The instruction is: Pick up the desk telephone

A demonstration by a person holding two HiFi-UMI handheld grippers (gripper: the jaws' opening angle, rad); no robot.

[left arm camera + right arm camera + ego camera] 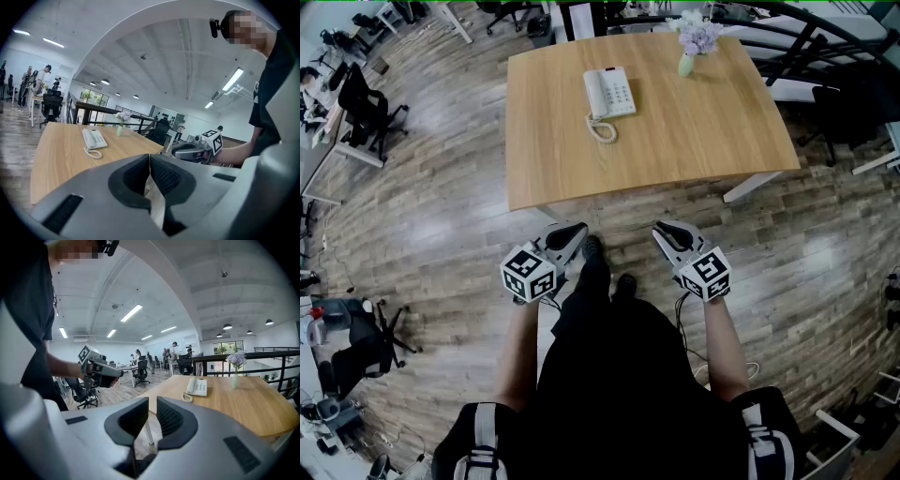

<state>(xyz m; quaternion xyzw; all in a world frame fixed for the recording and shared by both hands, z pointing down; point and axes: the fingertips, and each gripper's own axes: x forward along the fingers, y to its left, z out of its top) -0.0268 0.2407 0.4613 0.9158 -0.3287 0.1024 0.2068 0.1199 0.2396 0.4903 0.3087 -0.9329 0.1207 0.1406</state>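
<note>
White corded desk telephone (609,94) lies on the light wooden tabletop (703,131), well apart from both tools. Left tool (578,228): jaws closed, empty. Right tool (660,228): jaws slightly apart, empty.

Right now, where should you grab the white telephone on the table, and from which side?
Probably by the handset, the long raised bar along the left side of the telephone. It lies flat, pointing away from the person, so coming down from above the near table edge you could pinch its narrow middle, clear of the curly cord.
</note>
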